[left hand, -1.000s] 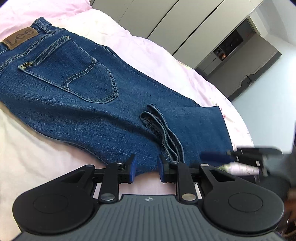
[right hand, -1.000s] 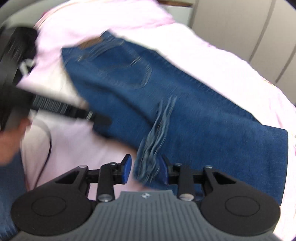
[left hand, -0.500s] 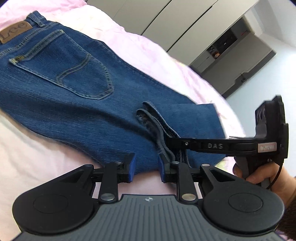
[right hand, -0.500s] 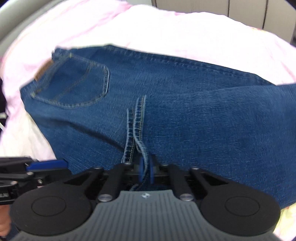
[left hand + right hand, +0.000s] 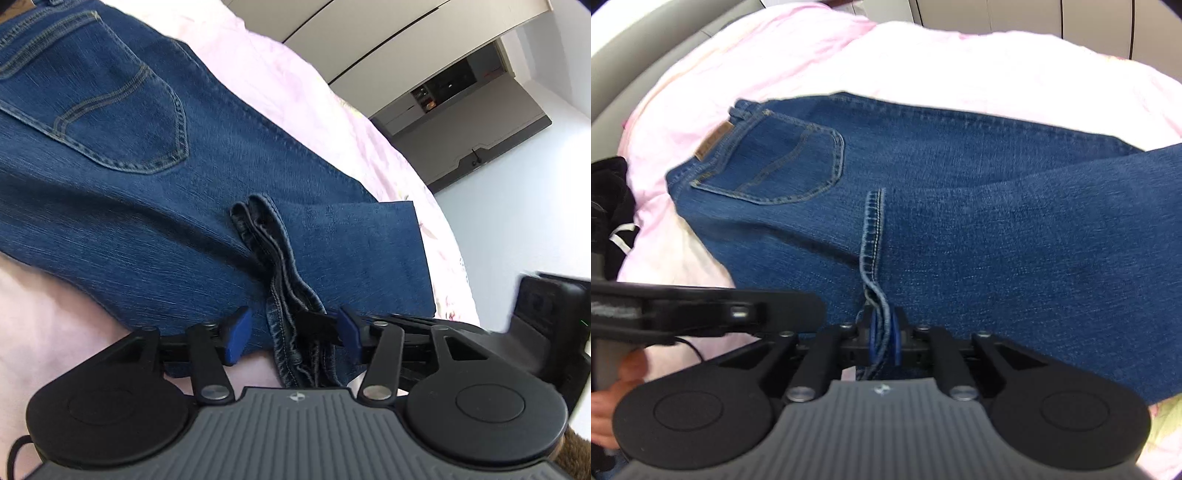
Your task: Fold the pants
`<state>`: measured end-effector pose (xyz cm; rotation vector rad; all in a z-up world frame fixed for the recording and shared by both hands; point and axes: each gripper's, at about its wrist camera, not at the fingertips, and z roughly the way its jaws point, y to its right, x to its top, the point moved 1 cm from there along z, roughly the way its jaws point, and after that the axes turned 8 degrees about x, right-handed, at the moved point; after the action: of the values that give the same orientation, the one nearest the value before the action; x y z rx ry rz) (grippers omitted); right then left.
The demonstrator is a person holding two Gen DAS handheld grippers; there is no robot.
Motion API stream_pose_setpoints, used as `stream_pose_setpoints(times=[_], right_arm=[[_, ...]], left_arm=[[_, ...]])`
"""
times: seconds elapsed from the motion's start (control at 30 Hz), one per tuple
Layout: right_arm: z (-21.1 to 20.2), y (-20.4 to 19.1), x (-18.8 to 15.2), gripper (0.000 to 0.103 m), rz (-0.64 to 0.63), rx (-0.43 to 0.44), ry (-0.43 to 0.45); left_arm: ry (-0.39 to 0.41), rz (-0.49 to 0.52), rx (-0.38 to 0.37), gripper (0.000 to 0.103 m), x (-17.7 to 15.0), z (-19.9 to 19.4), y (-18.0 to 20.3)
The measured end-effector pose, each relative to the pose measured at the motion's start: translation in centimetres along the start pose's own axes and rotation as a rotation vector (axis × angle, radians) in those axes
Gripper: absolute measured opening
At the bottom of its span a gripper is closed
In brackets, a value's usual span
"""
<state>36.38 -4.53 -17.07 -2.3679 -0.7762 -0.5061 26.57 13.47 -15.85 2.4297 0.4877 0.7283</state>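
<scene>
The jeans (image 5: 155, 206) lie folded on a pink bedspread (image 5: 332, 122), spreading away ahead of both grippers, with the back pocket (image 5: 110, 110) facing up far ahead and to the left of the left gripper (image 5: 293, 334). A bunch of stitched hem (image 5: 291, 295) runs from the middle of the denim down toward that gripper.

The left gripper's jaws have just been opening and now stand spread. The bunched hem lies between them, nearer the right pad, and neither blue pad (image 5: 236, 334) presses on it. The near edge of the jeans sits just under the fingers, with bare bedspread below and to the left.

The right gripper (image 5: 882, 338) is pinched on the hem (image 5: 873, 236): its blue pads are almost together with the stitched edge of denim caught between them. Its jaws have just opened a trifle, yet the cloth stays in the pinch. From there the hem climbs straight ahead over the denim. The pocket and its brown leather patch (image 5: 714, 142) lie ahead to the left, and a folded leg reaches off to the right.

In the right wrist view the left gripper's black body crosses just left of the right fingers, with a hand (image 5: 617, 398) holding it at the lower left edge. A dark garment (image 5: 609, 199) sits on the bedspread far left.
</scene>
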Motion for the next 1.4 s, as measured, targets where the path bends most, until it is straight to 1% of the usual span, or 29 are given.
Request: stream_pose_setpoints(times=[0.03,0.1,0.23,0.3,0.37,0.4,0.43,0.5,0.53,0.57,0.6,0.63,0.7,0.77,0.87,0.97,1.1,1.23,1.3,1.4], right_arm=[[-0.8,0.2,-0.3,0.014,-0.003,-0.004,0.013],[-2.5,0.6,-0.8,0.025,-0.016,-0.022,0.049],[-5.2,2.2,-2.4,0.025,-0.035,-0.106,0.08],[-5.8,3.3,-3.5,0.025,0.0,-0.115,0.084],[-6.3,4.3,-4.5,0.025,0.038,-0.112,0.095],[-6.6,4.7,-5.0,0.025,0.055,-0.111,0.103],[-6.7,5.0,-5.4,0.025,0.07,-0.109,0.111],[-7.2,5.7,-6.3,0.025,0.103,-0.104,0.132],[-7.4,6.0,-6.8,0.025,0.12,-0.099,0.14],[-7.5,6.3,-7.1,0.025,0.13,-0.098,0.143],[-7.7,6.5,-7.5,0.025,0.136,-0.103,0.145],[-7.8,6.7,-7.8,0.025,0.136,-0.112,0.145],[-8.4,7.1,-8.2,0.025,0.126,-0.15,0.143],[-9.2,7.5,-8.4,0.025,0.116,-0.189,0.145],[-10.3,8.0,-8.4,0.025,0.114,-0.215,0.152],[-11.3,7.9,-8.2,0.025,0.082,-0.226,0.147],[-11.4,7.0,-7.4,0.025,0.027,-0.19,0.153],[-10.1,5.7,-6.1,0.025,-0.021,-0.159,0.177],[-9.1,5.2,-5.3,0.025,-0.05,-0.173,0.19],[-7.6,4.9,-4.2,0.025,-0.09,-0.22,0.204]], left_arm=[[-0.006,-0.013,-0.001,0.067,0.2,0.3,0.1],[-0.011,-0.052,0.011,0.071,0.5,1.0,-0.1],[-0.032,-0.094,0.033,0.072,1.2,2.8,0.2],[-0.04,-0.076,0.047,0.073,1.3,3.7,0.9],[-0.048,-0.033,0.068,0.072,1.4,4.5,1.5],[-0.049,-0.008,0.102,0.064,1.3,5.0,1.9],[-0.048,0.023,0.147,0.047,1.2,5.5,2.3],[-0.037,0.102,0.217,0.036,0.8,6.1,3.1],[-0.025,0.13,0.236,0.026,0.6,6.1,3.5],[-0.014,0.144,0.238,0.02,0.5,5.9,3.7],[0.0,0.156,0.233,0.01,0.4,5.7,4.0],[0.02,0.17,0.237,0.009,0.3,5.2,4.5],[0.086,0.24,0.246,0.009,0.0,3.7,6.1],[0.127,0.289,0.224,0.009,0.3,2.1,7.6],[0.18,0.371,0.199,0.008,1.7,-0.7,10.6],[0.22,0.458,0.175,0.008,3.8,-3.9,13.3],[0.268,0.562,0.182,0.008,6.8,-8.2,16.1],[0.303,0.641,0.249,0.008,9.9,-11.8,16.4],[0.312,0.669,0.299,0.008,11.2,-12.9,16.4],[0.315,0.702,0.388,0.008,12.9,-14.7,14.4]])
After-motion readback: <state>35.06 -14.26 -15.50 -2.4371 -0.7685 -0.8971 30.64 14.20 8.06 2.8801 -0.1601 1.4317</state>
